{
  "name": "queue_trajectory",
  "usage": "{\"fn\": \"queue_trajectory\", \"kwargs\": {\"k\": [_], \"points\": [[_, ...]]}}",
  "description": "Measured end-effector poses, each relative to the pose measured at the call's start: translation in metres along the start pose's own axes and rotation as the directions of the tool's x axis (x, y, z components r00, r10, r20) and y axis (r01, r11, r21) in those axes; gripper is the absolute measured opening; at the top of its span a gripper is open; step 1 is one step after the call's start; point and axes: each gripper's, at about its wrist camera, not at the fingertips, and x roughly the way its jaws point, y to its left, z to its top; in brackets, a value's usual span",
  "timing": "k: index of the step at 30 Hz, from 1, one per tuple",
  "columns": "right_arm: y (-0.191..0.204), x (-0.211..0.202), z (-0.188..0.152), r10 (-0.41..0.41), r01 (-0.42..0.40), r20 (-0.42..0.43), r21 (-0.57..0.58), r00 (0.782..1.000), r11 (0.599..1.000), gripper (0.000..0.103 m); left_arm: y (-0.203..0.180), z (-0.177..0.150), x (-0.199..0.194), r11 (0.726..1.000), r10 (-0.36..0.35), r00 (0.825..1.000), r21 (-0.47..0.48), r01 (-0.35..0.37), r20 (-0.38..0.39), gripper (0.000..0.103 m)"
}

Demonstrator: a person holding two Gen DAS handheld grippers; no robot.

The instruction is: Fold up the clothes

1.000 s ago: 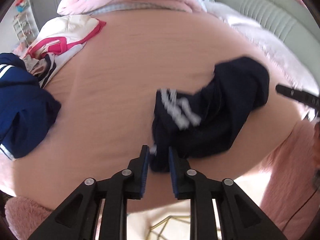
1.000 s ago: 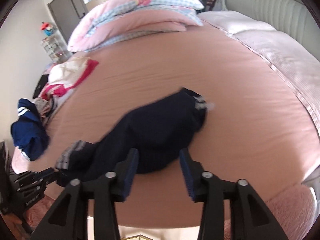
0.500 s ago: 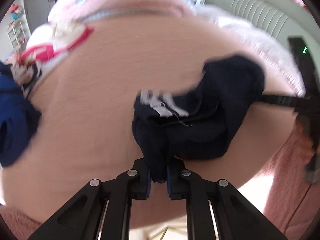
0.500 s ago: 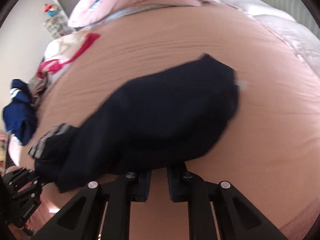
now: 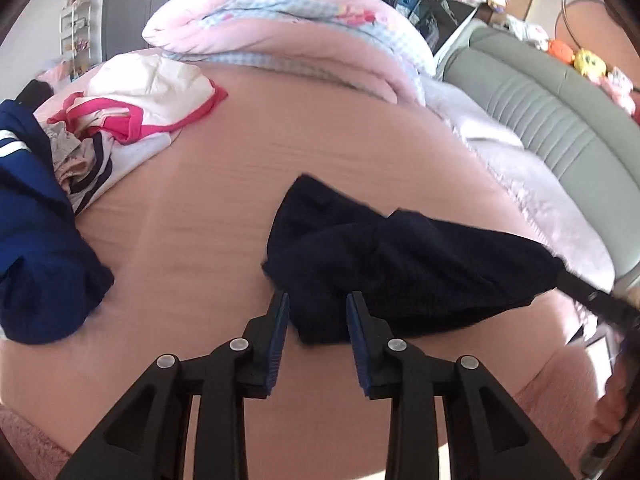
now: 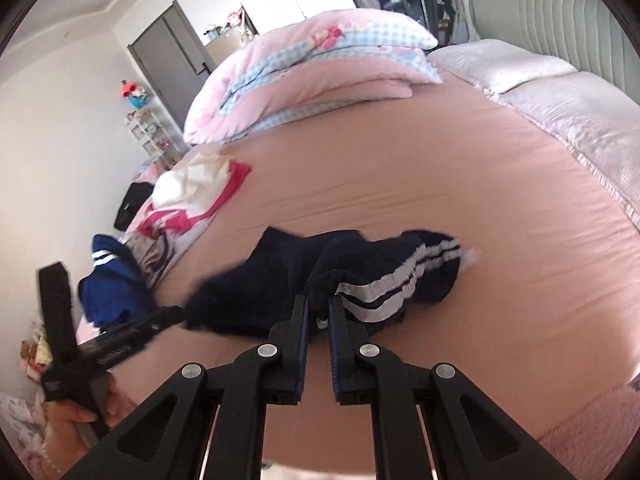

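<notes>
A navy garment (image 5: 400, 264) with white stripes (image 6: 384, 292) lies bunched on the pink bed sheet (image 5: 224, 184). My left gripper (image 5: 317, 300) is at its near left end. Its jaws are opening, and a fold of the cloth sits loosely between them without being pinched. My right gripper (image 6: 318, 306) is closing and pinches a dark fold beside the stripes. In the left wrist view the right gripper (image 5: 588, 296) holds the garment's right end taut. In the right wrist view the left gripper (image 6: 160, 318) reaches the garment's left end.
A heap of clothes lies at the bed's left: a white and pink piece (image 5: 152, 96) and a blue striped one (image 5: 36, 240). A folded pink quilt (image 6: 312, 80) lies at the back. A pale blanket (image 6: 580, 112) and grey headboard (image 5: 560, 120) run along the right.
Both grippers have risen from the sheet. The left one gripped the garment's end half a second ago and now has its jaws apart. The right one closed on the striped edge and lifted it.
</notes>
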Motion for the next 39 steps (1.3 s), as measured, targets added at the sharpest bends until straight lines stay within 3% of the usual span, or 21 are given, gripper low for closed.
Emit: {"fn": "queue_trajectory", "kwargs": {"k": [4,7,10,13,15,17,19,21,22,23,24,27,28,29,31,32,35,38,39], "points": [[0.009,-0.02,-0.014,0.048,-0.048,0.032,-0.015,0.998,0.999,0.008,0.0,-0.02,-0.005,0.999,-0.012,1.0,-0.034,0.012,-0.002,0.027],[0.012,-0.024,-0.023,0.016,-0.013,0.047,-0.052,0.999,0.999,0.008,-0.008,-0.045,0.013,0.999,0.015,0.994,-0.037,-0.019,-0.112,0.028],[-0.001,0.005,-0.036,-0.077,0.075,-0.082,-0.024,0.994,0.997,0.009,-0.004,-0.058,0.038,0.998,0.049,0.983,-0.035,-0.056,-0.175,0.028],[-0.024,0.026,-0.059,-0.114,0.123,-0.188,0.034,0.976,0.992,0.009,0.001,-0.064,0.05,0.998,0.011,0.98,-0.06,-0.023,-0.198,0.028],[-0.039,0.026,-0.071,-0.096,0.119,-0.204,0.101,0.974,0.988,0.016,0.008,-0.06,0.054,0.994,-0.042,0.981,-0.107,0.022,-0.187,0.028],[-0.055,0.018,-0.077,-0.066,0.098,-0.171,0.185,0.983,0.978,0.039,0.013,-0.056,0.055,0.987,-0.089,0.982,-0.147,0.065,-0.165,0.028],[-0.065,0.013,-0.077,-0.05,0.081,-0.138,0.23,0.989,0.97,0.044,0.017,-0.05,0.055,0.981,-0.122,0.984,-0.168,0.098,-0.134,0.029],[-0.07,0.01,-0.072,-0.042,0.067,-0.107,0.243,0.993,0.968,0.048,0.018,-0.045,0.061,0.982,-0.123,0.984,-0.162,0.102,-0.132,0.042],[-0.072,0.008,-0.07,-0.038,0.06,-0.091,0.25,0.995,0.966,0.057,0.017,-0.043,0.065,0.983,-0.117,0.983,-0.159,0.095,-0.139,0.047],[-0.074,0.008,-0.067,-0.036,0.055,-0.079,0.254,0.996,0.966,0.063,0.015,-0.041,0.069,0.983,-0.113,0.982,-0.163,0.089,-0.149,0.047],[-0.071,0.017,-0.067,-0.045,0.068,-0.103,0.239,0.994,0.969,0.063,0.013,-0.04,0.073,0.982,-0.111,0.981,-0.17,0.084,-0.159,0.047],[-0.07,0.053,-0.071,-0.088,0.13,-0.228,0.176,0.97,0.976,0.061,0.016,-0.037,0.077,0.969,-0.145,0.981,-0.219,0.113,-0.131,0.047],[-0.071,0.064,-0.075,-0.086,0.133,-0.259,0.167,0.962,0.977,0.038,0.014,-0.036,0.078,0.975,-0.123,0.984,-0.203,0.095,-0.128,0.047],[-0.072,0.073,-0.079,-0.068,0.12,-0.282,0.174,0.957,0.977,0.016,0.011,-0.035,0.082,0.985,-0.072,0.987,-0.165,0.047,-0.145,0.04],[-0.072,0.081,-0.082,-0.013,0.074,-0.283,0.207,0.959,0.976,0.011,0.006,-0.033,0.089,0.995,0.021,0.985,-0.097,-0.038,-0.169,0.019],[-0.07,0.081,-0.081,-0.005,0.064,-0.271,0.208,0.963,0.976,0.009,0.006,-0.031,0.086,0.994,0.028,0.987,-0.098,-0.044,-0.158,0.01],[-0.063,0.072,-0.071,-0.002,0.045,-0.214,0.198,0.977,0.979,0.008,0.01,-0.022,0.063,0.988,-0.008,0.997,-0.152,-0.003,-0.075,0.007],[-0.054,0.05,-0.058,0.048,-0.019,-0.141,0.202,0.989,0.979,0.007,0.015,-0.009,0.025,0.981,0.032,0.999,-0.191,-0.026,0.029,0.007],[-0.049,0.042,-0.053,0.073,-0.048,-0.119,0.2,0.99,0.979,0.007,0.017,-0.005,0.01,0.98,0.017,0.998,-0.199,-0.005,0.06,0.007]]}}
